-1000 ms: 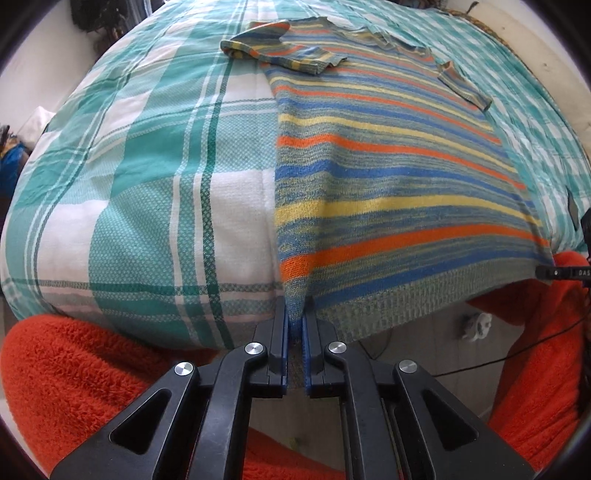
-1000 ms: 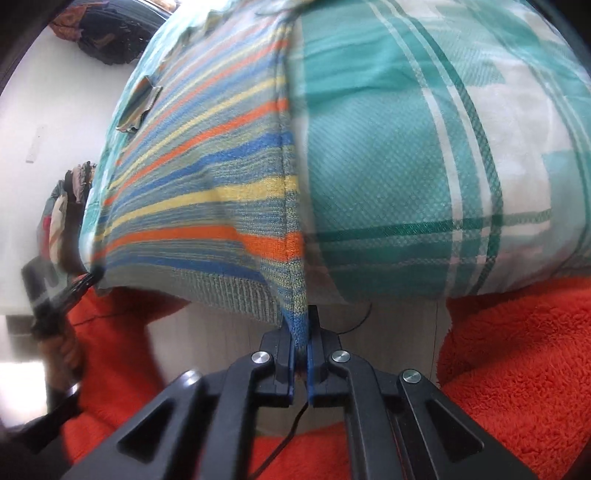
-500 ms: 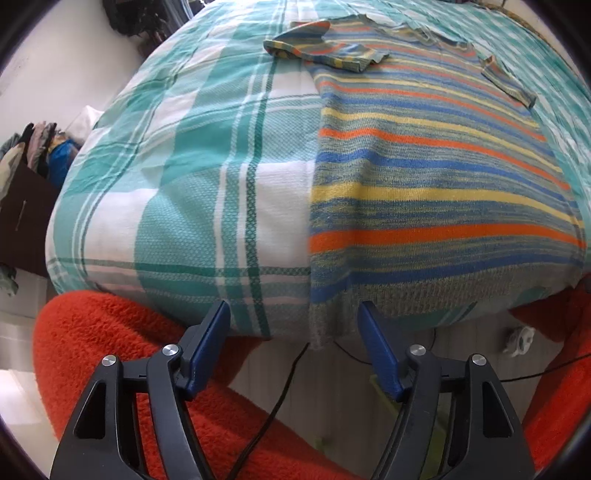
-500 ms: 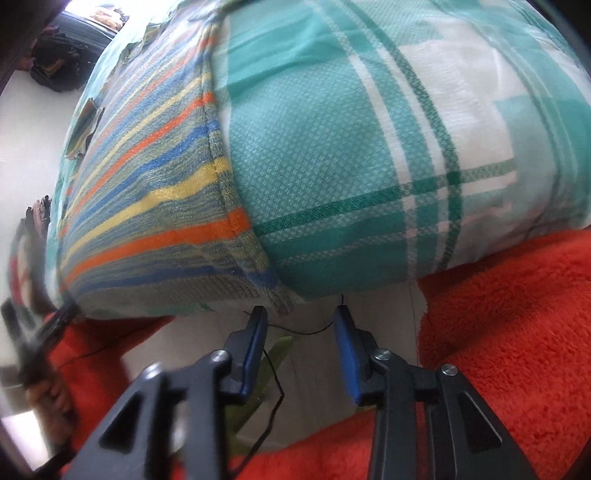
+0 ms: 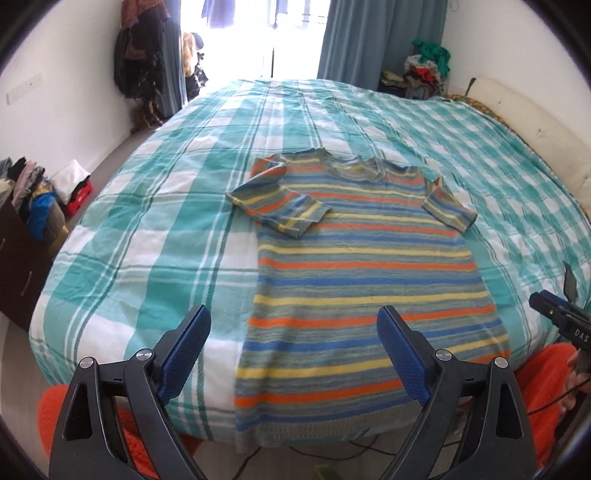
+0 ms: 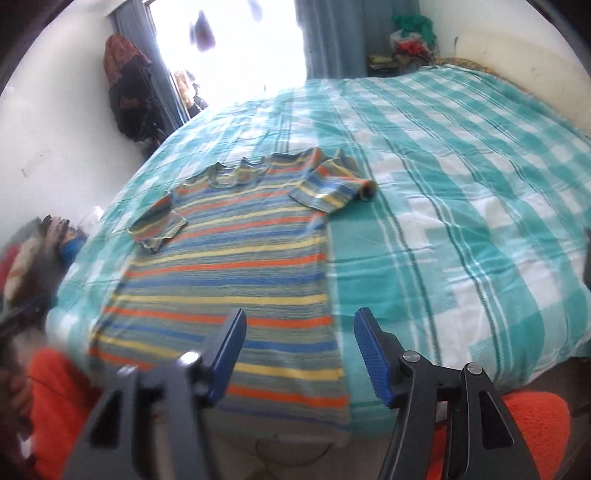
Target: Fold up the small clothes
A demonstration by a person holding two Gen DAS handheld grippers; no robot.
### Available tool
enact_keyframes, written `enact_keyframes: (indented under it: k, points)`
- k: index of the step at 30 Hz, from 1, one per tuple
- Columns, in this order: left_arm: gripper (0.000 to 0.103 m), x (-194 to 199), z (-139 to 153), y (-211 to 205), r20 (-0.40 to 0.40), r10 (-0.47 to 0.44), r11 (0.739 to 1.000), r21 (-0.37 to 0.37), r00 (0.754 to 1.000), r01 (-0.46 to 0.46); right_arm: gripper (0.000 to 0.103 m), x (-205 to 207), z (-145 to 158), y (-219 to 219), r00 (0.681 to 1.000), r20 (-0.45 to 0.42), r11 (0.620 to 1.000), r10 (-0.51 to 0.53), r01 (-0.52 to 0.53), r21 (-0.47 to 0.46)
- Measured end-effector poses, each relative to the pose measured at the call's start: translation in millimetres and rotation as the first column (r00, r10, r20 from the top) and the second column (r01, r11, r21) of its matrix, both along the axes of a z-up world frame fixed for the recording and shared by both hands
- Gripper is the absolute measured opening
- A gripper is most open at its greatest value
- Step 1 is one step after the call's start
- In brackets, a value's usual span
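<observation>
So the striped knit top (image 5: 362, 280) is laid out flat on the bed (image 5: 177, 236), hem hanging a bit over the near edge, neckline pointing toward the window (image 5: 255, 33). One sleeve (image 5: 277, 206) is flipped in over the chest, the other sleeve (image 5: 448, 205) sticks out to the side. The bedspread is a big teal-and-white plaid, a little wrinkly. Left tool (image 5: 293, 354) is spread wide and gripping nothing, hovering over the near edge with the hem area between its blue pads. Right tool (image 6: 299, 358) is also spread and empty, lined up around the top's side seam near that same edge; that view is a bit blurry on the left. Room-wise: blue curtain (image 5: 380, 37) by the bright window, dark clothes hanging (image 5: 138, 62) on the white wall, a pile of laundry (image 5: 426, 68) in the far corner, more folded stuff (image 5: 35, 195) off to the left, and something fuzzy orange (image 6: 535, 428) below the bed edge.
</observation>
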State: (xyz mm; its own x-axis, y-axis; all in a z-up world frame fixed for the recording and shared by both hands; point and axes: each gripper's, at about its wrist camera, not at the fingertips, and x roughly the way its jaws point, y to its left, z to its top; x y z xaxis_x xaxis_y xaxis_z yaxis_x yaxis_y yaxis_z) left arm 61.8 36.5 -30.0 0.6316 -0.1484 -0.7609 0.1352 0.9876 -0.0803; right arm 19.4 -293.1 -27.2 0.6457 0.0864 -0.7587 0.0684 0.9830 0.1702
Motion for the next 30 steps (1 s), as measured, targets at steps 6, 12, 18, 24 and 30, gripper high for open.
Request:
enact_keyframes:
  k: [6, 12, 18, 24, 30]
  points:
    - [0.095, 6.1, -67.2, -22.1, -0.126, -0.032, 0.997, 0.064, 0.992, 0.041, 0.061, 6.4, -52.7, 54.1, 0.991, -0.019, 0.989, 0.133, -0.134, -0.058]
    - [0.096, -13.1, -95.8, -13.8, -0.181, -0.029, 0.992, 0.112, 0.983, 0.050, 0.061, -3.8, -96.4, 41.9, 0.980, -0.160, 0.989, 0.115, -0.128, -0.078]
    - [0.096, -21.4, -73.0, -7.4, -0.112, 0.004, 0.999, 0.043, 0.994, 0.001, 0.061, -10.6, -79.5, 33.9, 0.994, -0.079, 0.991, 0.074, -0.082, -0.103]
    - [0.096, -23.2, -47.8, -6.3, 0.012, 0.034, 0.998, 0.046, 0.999, -0.035, 0.062, -14.7, -62.7, 48.3, 0.992, -0.004, 0.978, 0.127, -0.126, -0.165]
    - [0.096, -18.8, -54.3, -3.0, -0.013, 0.048, 0.997, 0.062, 0.999, -0.047, 0.062, -15.0, -65.5, 56.3, 0.988, -0.016, 0.972, 0.152, -0.153, -0.180]
